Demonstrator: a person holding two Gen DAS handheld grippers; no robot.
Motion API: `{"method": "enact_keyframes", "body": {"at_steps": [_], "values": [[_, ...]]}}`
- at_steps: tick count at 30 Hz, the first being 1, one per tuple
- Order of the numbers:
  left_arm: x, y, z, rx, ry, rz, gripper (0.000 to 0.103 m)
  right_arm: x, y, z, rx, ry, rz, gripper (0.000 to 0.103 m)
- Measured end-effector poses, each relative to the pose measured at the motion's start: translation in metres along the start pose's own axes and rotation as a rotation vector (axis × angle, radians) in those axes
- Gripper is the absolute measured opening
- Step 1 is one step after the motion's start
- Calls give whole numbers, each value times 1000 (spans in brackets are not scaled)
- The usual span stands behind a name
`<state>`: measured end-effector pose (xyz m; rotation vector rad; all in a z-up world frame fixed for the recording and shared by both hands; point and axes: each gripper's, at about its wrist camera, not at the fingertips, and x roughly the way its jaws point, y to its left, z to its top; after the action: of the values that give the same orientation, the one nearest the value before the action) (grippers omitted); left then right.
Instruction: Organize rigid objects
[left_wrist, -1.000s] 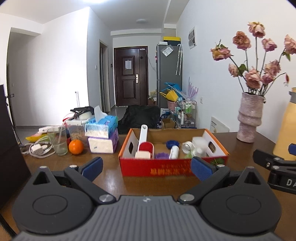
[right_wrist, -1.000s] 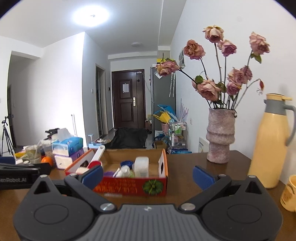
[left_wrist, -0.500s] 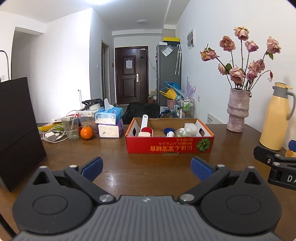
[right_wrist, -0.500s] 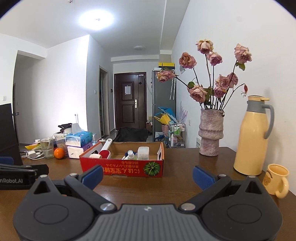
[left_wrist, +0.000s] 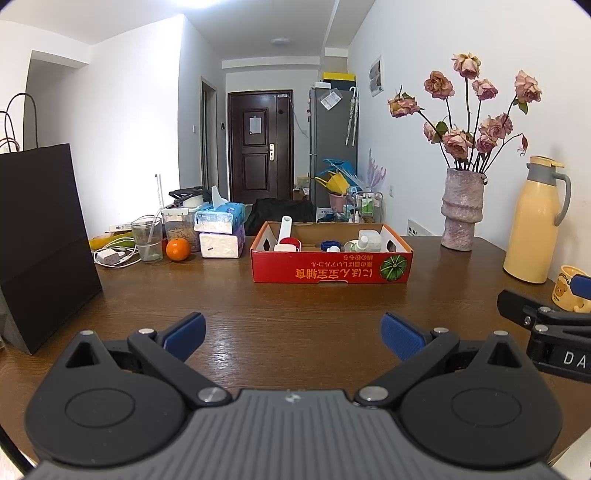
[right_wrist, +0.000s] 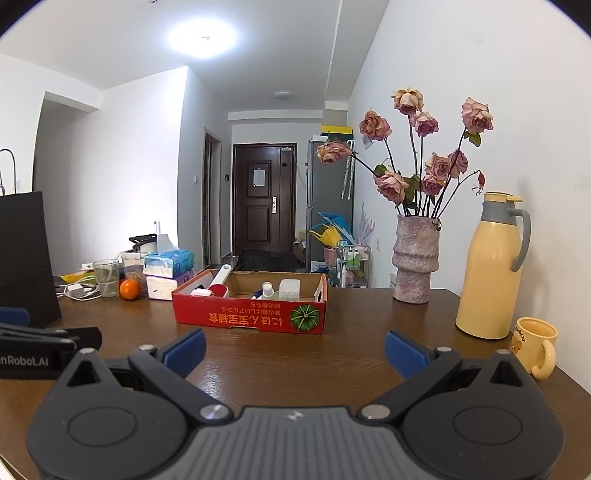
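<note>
A red cardboard box (left_wrist: 332, 271) stands mid-table, also in the right wrist view (right_wrist: 251, 317). It holds several small items: a white and red scoop (left_wrist: 285, 232), a blue cap, white bottles (right_wrist: 289, 290). My left gripper (left_wrist: 293, 334) is open and empty, well back from the box. My right gripper (right_wrist: 295, 350) is open and empty, also well back; it shows at the right edge of the left wrist view (left_wrist: 546, 321).
A black paper bag (left_wrist: 40, 243) stands at left. A glass (left_wrist: 147, 238), an orange (left_wrist: 178, 249), tissue packs (left_wrist: 221, 230) and cables lie back left. A vase of roses (left_wrist: 461, 208), yellow thermos (left_wrist: 535, 221) and yellow mug (right_wrist: 533, 345) stand at right.
Both grippers have pulled back from the box, which now looks smaller and farther. The paper bag, thermos and mug have come into view. Both stay open.
</note>
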<state>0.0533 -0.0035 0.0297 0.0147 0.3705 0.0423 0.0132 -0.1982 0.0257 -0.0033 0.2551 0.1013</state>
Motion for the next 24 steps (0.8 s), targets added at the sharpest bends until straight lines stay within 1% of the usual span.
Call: {"method": "enact_keyframes", "body": {"at_steps": [14,24], "values": [[-4,-1,1,-1,-6,1,103,-5,0,0,-2,-7,0,103],[-1,-2,-1,-1,13,2,103,-3,1,-4,-2,7,-1,103]]}}
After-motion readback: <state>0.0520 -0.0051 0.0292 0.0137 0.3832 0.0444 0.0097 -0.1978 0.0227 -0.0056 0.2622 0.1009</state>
